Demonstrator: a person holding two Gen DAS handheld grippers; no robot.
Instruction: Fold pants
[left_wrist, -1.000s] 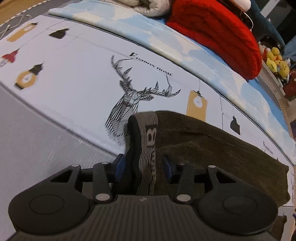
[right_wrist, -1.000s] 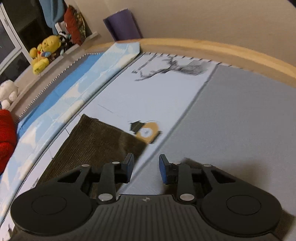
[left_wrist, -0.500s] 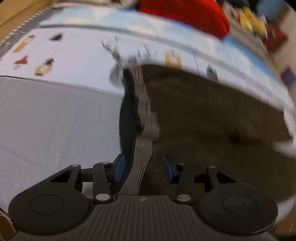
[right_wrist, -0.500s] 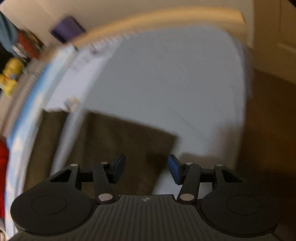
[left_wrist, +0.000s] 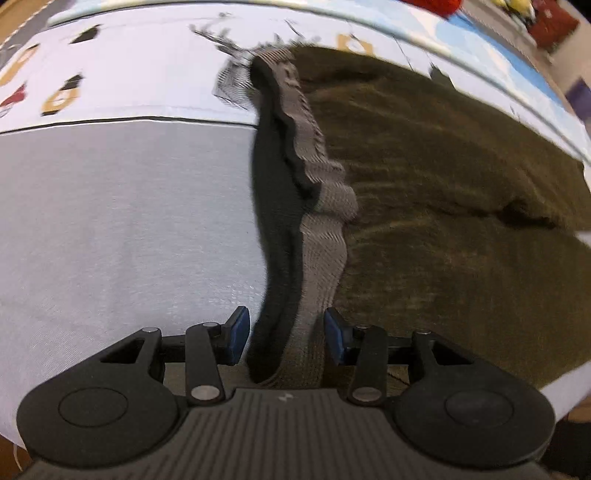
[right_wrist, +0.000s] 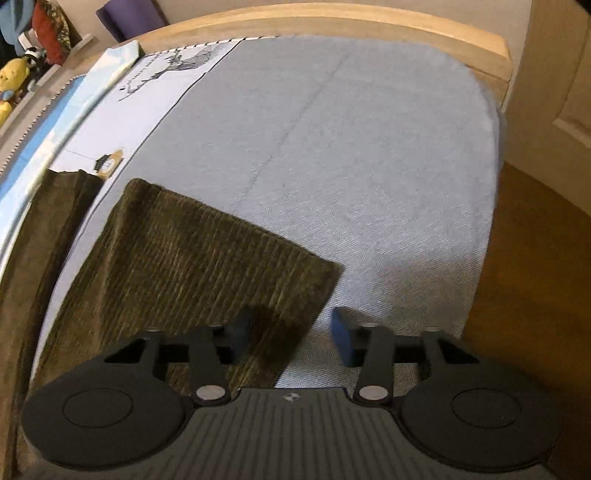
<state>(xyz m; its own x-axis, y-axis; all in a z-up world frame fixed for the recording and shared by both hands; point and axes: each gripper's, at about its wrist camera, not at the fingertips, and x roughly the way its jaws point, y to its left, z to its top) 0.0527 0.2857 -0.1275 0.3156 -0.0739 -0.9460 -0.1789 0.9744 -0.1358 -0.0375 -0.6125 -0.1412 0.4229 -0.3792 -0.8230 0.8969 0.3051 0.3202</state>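
Left gripper (left_wrist: 286, 334): fingers part-open. The grey ribbed elastic waistband (left_wrist: 317, 236) of the olive-brown corduroy pants (left_wrist: 443, 192) runs between the blue pads; neither pad visibly presses it, so a grip cannot be confirmed. Left of the fingers lies the plain grey bedcover (left_wrist: 122, 221); right of them, the pants body spreads flat; beyond the fingertips sits a white printed sheet with a deer drawing (left_wrist: 140, 74).

Right gripper (right_wrist: 291, 336): jaws closing, nothing clamped. The left finger (right_wrist: 238, 334) stands over the leg hem corner (right_wrist: 295, 295); the right finger (right_wrist: 341, 332) stands over bare grey cover. The hem edge lies between them.
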